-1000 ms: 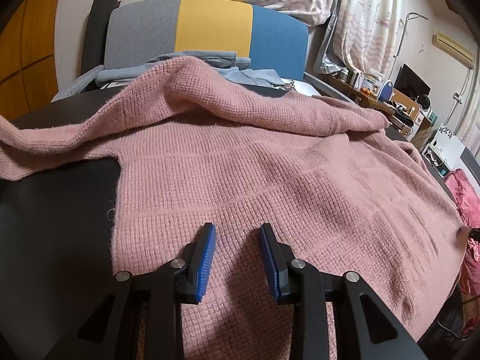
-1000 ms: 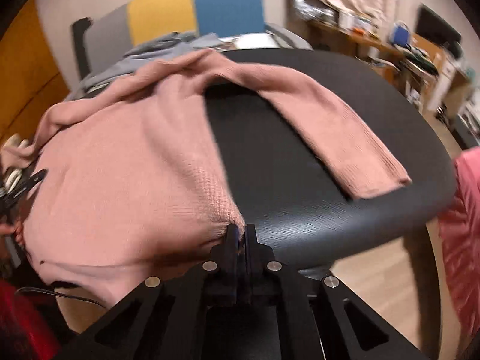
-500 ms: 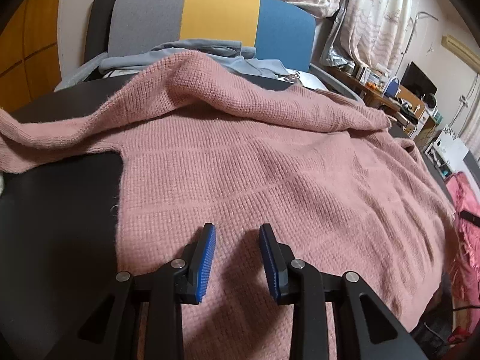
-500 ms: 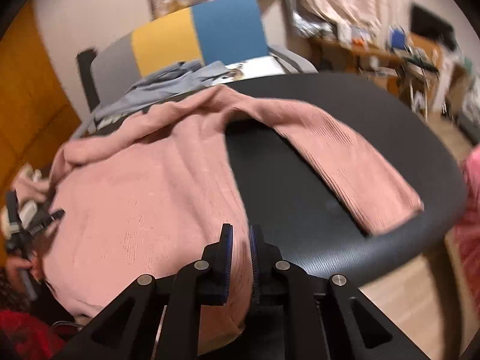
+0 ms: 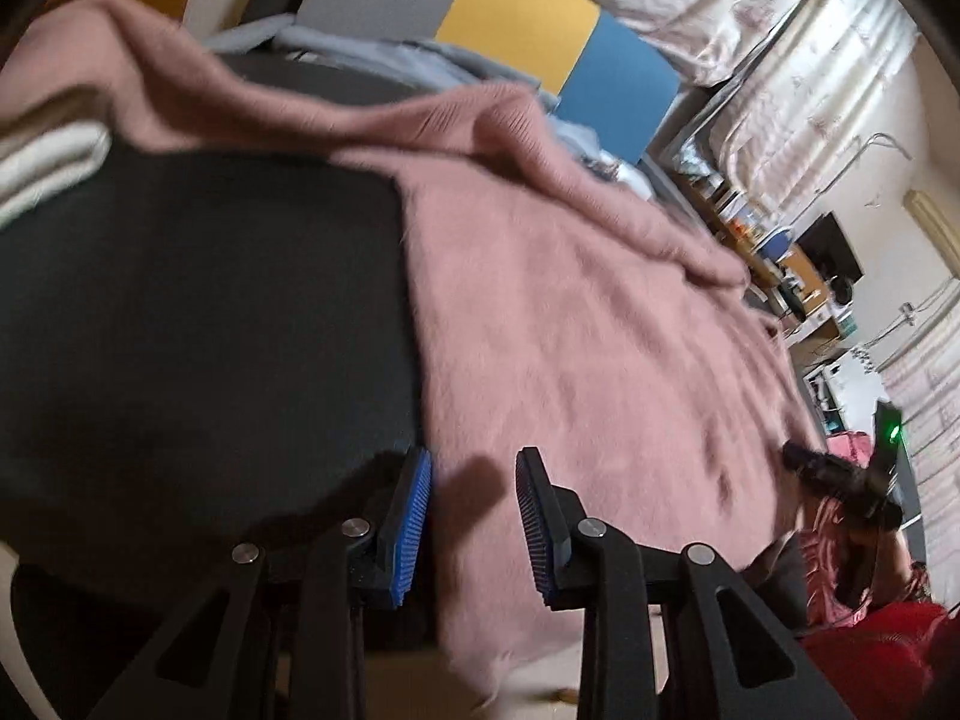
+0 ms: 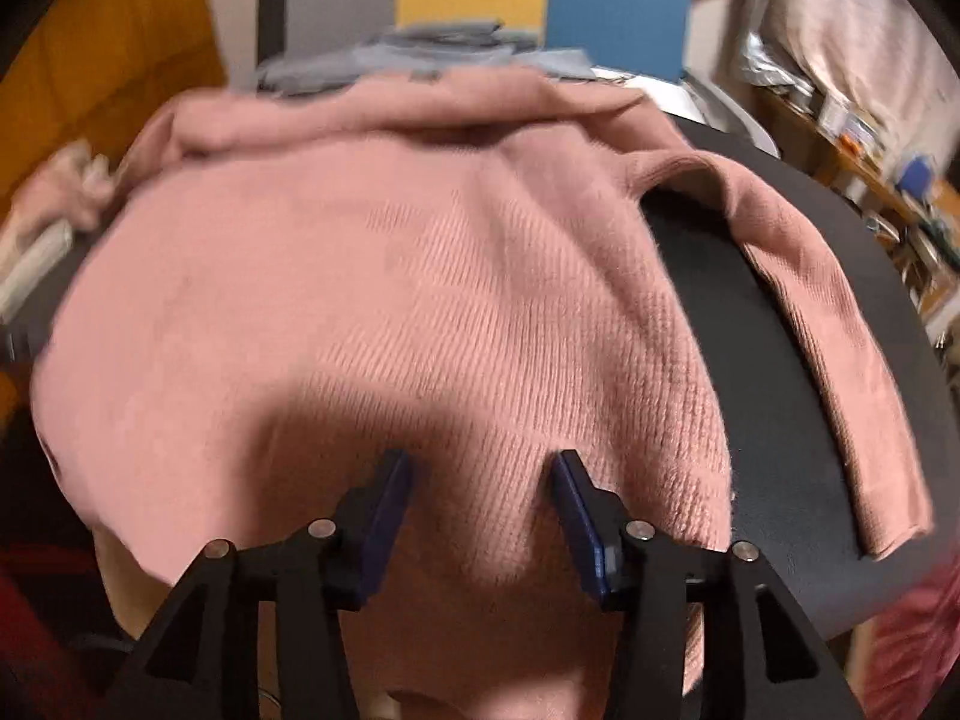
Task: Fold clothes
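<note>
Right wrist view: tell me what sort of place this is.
Probably a lived-in room at home, maybe a bedroom or study. A pink sweater lies on a round black table, with a cluttered desk and pale curtains behind.

Your right gripper (image 6: 483,495) hangs over the pink sweater (image 6: 384,312) spread on the black table (image 6: 774,372), jaws just parted and clear of the knit; one sleeve (image 6: 840,360) trails toward four o'clock, grey clothes (image 6: 420,54) at twelve.
</note>
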`<state>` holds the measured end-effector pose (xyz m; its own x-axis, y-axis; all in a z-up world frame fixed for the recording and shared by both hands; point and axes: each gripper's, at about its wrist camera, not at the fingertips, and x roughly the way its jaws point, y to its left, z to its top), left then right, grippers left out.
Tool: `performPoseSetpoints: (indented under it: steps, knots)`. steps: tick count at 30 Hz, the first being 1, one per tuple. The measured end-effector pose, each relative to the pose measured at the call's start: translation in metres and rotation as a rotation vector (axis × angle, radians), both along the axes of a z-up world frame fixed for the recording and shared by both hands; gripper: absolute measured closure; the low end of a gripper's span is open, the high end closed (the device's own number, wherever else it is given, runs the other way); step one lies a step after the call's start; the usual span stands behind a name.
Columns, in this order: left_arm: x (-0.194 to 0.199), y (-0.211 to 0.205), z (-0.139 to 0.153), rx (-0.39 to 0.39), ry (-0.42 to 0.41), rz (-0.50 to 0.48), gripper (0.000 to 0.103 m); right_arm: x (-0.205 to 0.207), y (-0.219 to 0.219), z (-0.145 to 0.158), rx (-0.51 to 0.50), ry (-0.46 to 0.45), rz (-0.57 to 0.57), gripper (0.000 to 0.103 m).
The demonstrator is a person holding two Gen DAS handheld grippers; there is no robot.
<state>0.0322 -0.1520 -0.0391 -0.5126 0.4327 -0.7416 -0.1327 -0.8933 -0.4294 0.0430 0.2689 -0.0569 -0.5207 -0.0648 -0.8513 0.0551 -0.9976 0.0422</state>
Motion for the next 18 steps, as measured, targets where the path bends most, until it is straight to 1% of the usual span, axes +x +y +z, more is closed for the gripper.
performPoseSetpoints:
  steps: [2, 3, 4, 6, 8, 11, 13, 15, 18]
  knots:
    - [0.005, 0.006, 0.000, -0.033, 0.017, 0.023, 0.071, -0.002, 0.003, -0.004, -0.013, -0.019, -0.015, 0.051]
    - [0.006, 0.011, 0.001, -0.063, 0.022, 0.032, 0.071, -0.001, 0.003, -0.003, -0.012, -0.022, -0.015, 0.051]
    - [0.006, 0.018, 0.001, -0.098, 0.030, 0.039, 0.069, 0.000, 0.002, -0.003, -0.003, -0.022, -0.014, 0.051]
    - [0.005, 0.031, 0.003, -0.193, 0.048, 0.014, 0.071, 0.003, -0.001, -0.003, 0.017, -0.020, -0.013, 0.050]
    - [0.004, 0.046, 0.004, -0.294, 0.067, -0.021, 0.092, 0.004, -0.004, -0.002, 0.034, -0.017, -0.017, 0.050]
    - [0.003, 0.058, 0.008, -0.401, 0.063, -0.071, 0.094, 0.006, -0.009, 0.000, 0.053, -0.017, -0.015, 0.050]
    - [0.006, 0.056, 0.010, -0.467, 0.061, -0.099, 0.094, 0.004, -0.010, -0.001, 0.066, -0.042, -0.006, 0.051]
    - [0.009, 0.049, 0.011, -0.496, 0.053, -0.116, 0.094, 0.009, -0.008, -0.001, 0.071, -0.073, 0.008, 0.051]
    - [0.012, 0.043, 0.017, -0.469, 0.034, -0.150, 0.093, 0.014, 0.001, -0.002, 0.018, -0.124, 0.017, 0.050]
